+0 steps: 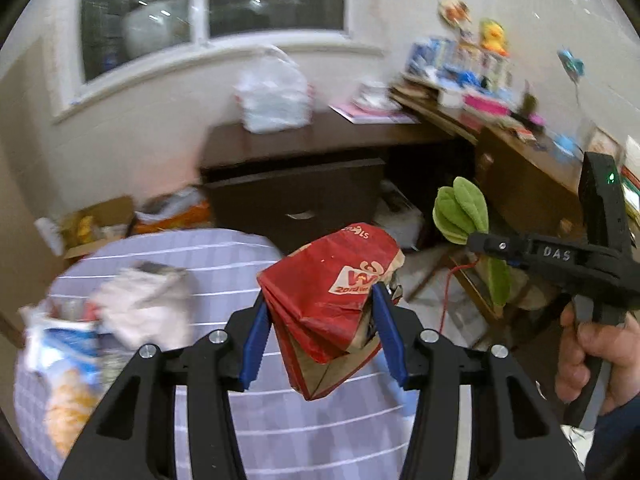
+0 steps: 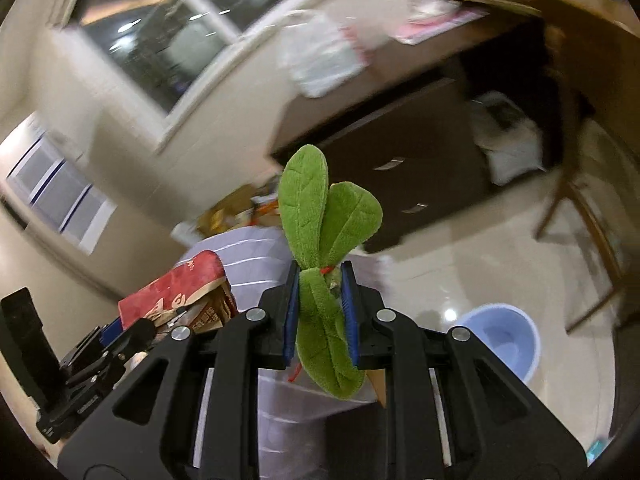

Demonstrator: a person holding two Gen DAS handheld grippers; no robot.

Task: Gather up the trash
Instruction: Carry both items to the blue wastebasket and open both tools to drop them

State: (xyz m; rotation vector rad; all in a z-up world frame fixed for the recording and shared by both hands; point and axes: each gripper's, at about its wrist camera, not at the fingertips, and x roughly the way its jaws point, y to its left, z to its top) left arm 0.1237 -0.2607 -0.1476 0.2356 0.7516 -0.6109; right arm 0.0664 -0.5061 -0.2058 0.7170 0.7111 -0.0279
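Observation:
My left gripper [image 1: 320, 300] is shut on a crumpled red paper bag [image 1: 332, 292] and holds it in the air above a round table with a lilac striped cloth [image 1: 224, 264]. The bag also shows in the right wrist view [image 2: 180, 288]. My right gripper [image 2: 320, 276] is shut on a green plush leaf bundle [image 2: 320, 220] tied with red thread. That gripper and the leaves [image 1: 460, 208] appear at the right of the left wrist view, beside the bag. More trash, a white crumpled wrapper [image 1: 140, 304] and a snack packet [image 1: 64, 368], lies on the table's left side.
A dark desk with drawers [image 1: 296, 188] stands behind the table, a white plastic bag [image 1: 272, 96] on it. A cluttered wooden desk [image 1: 500, 128] runs along the right wall. A pale blue bin [image 2: 504, 340] stands on the glossy floor. Boxes [image 1: 100, 220] sit by the wall.

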